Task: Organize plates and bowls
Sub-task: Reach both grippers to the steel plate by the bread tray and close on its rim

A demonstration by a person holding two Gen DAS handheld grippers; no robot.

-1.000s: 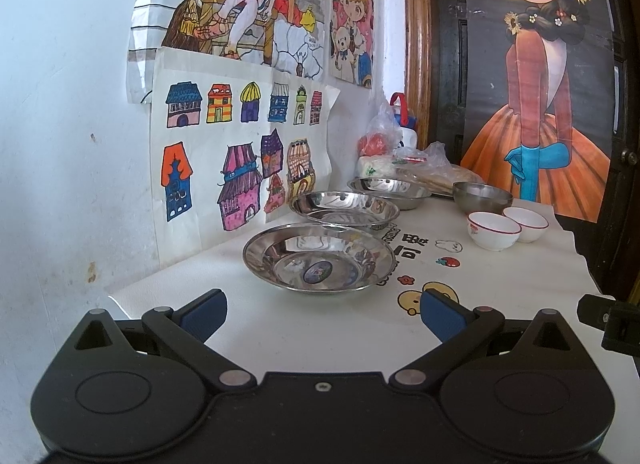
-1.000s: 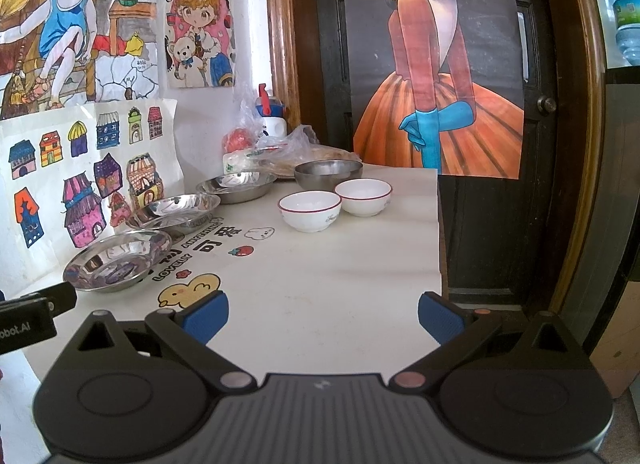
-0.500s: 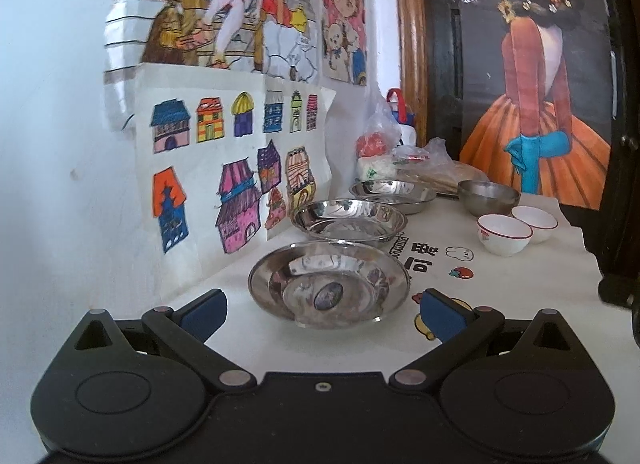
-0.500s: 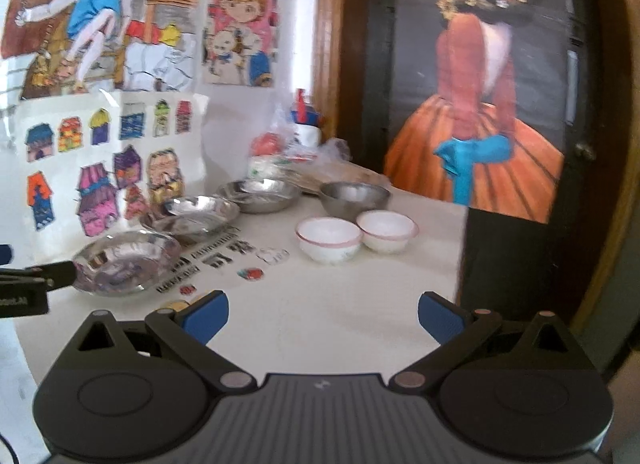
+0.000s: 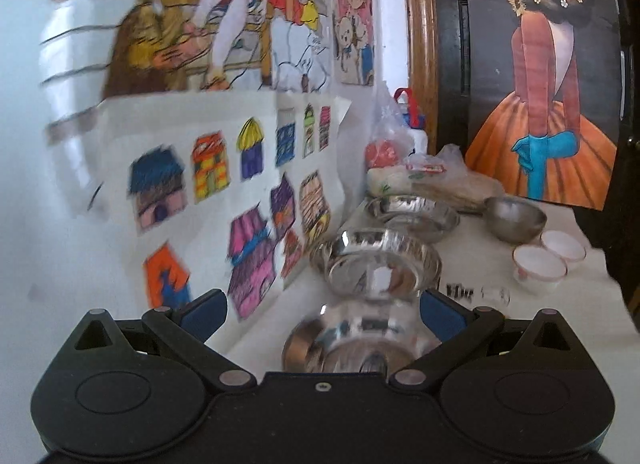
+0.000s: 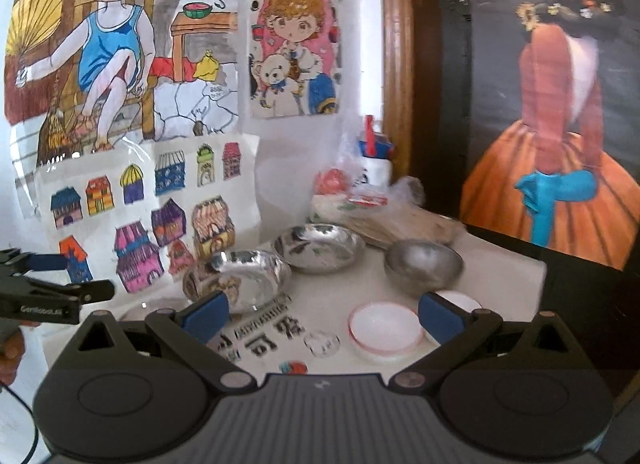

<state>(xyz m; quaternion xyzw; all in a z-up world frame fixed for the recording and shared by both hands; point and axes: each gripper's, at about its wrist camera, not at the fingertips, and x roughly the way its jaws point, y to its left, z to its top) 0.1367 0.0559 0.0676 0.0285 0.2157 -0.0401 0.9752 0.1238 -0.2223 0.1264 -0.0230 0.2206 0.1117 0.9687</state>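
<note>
The left gripper [image 5: 322,314] gapes wide and empty over the nearest steel plate [image 5: 356,344], blurred and half hidden by its body. The right gripper [image 6: 323,314], also wide and empty, hangs above the white bowls [image 6: 384,330], one partly hidden behind a fingertip [image 6: 440,314].

my fingertip pads [image 5: 440,314] were blue on black arms. the three plates [image 6: 320,248] and one bowl [image 6: 424,264] were bare silver steel. two small bowls [image 6: 386,330] were white with a red rim. the tablecloth [image 5: 480,260] was white with black lettering.
</note>
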